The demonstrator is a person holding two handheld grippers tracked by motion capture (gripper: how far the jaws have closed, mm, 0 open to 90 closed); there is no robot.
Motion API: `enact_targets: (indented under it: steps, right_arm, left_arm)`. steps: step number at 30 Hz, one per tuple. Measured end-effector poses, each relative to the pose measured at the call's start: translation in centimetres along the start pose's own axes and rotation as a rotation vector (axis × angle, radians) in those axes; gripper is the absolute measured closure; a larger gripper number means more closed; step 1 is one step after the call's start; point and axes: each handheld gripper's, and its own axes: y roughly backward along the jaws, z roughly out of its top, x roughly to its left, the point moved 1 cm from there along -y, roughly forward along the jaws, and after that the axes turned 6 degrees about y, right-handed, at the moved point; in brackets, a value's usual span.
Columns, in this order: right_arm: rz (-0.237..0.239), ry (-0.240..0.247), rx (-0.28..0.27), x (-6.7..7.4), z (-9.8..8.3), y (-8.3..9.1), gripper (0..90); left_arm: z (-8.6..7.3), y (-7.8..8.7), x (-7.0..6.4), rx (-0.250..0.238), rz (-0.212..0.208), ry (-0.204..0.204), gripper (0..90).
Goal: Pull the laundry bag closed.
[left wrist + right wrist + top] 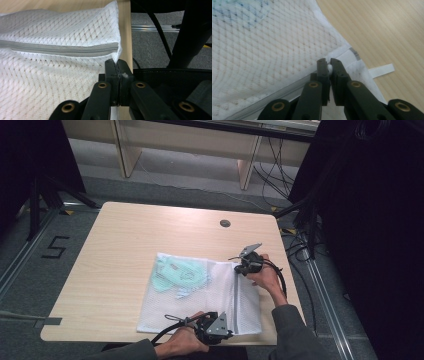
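1. At six o'clock, the left gripper (223,329) has its fingers (111,72) clamped on the near corner of the white mesh laundry bag (200,295), beside the zipper (57,50); thin mesh could slip free under tension.
2. At three o'clock, the right gripper (243,266) fingers (337,72) pinch the far zipper end; pulling unevenly could jam it.
3. The bag lies right of the tabletop (125,250) centre; its green garment (177,274) could snag.

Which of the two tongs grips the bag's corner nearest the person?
The left tongs, clamping the white mesh zipper bag at the table's near edge; the right tongs pinch its far end.
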Motion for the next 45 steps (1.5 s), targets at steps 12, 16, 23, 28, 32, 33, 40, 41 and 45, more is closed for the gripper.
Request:
enact_targets:
  steps: [12, 16, 23, 28, 32, 33, 40, 41, 45]
  right_arm:
    - [-0.023, -0.011, -0.009, -0.87, 0.08, -0.19, 86.7]
    - [-0.02, -0.015, -0.013, -0.96, 0.07, -0.19, 86.7]
    - [-0.028, -0.014, -0.005, -0.92, 0.1, -0.26, 86.7]
    - [-0.037, -0.017, -0.007, -0.92, 0.26, -0.26, 86.7]
    - [-0.048, -0.022, -0.013, -1.06, 0.27, -0.23, 86.7]
    - [-0.04, -0.023, -0.005, -1.09, 0.3, -0.19, 86.7]
    - [-0.052, -0.03, -0.011, -1.06, 0.46, -0.46, 86.7]
    - [-0.065, -0.021, -0.032, -1.08, 0.51, -0.69, 86.7]
    - [-0.085, -0.018, -0.025, -1.14, 0.63, -1.02, 86.7]
  left_arm:
    - [0.05, 0.04, -0.07, -0.003, 0.001, 0.006, 88.6]
    - [-0.01, 0.01, 0.01, -0.013, 0.004, 0.019, 88.5]
    - [-0.02, 0.05, 0.06, -0.008, 0.0, 0.02, 88.5]
    - [-0.18, -0.17, 0.13, -0.002, -0.002, 0.026, 88.6]
    - [-0.21, -0.18, 0.27, -0.009, 0.001, 0.035, 88.7]
    - [-0.19, -0.09, 0.4, -0.002, 0.002, 0.029, 88.7]
    - [-0.28, -0.4, 0.57, 0.003, 0.002, 0.034, 88.4]
    - [-0.3, -0.43, 0.65, 0.008, 0.006, 0.03, 88.2]
    - [-0.29, -0.53, 0.66, 0.004, 0.013, 0.032, 87.8]
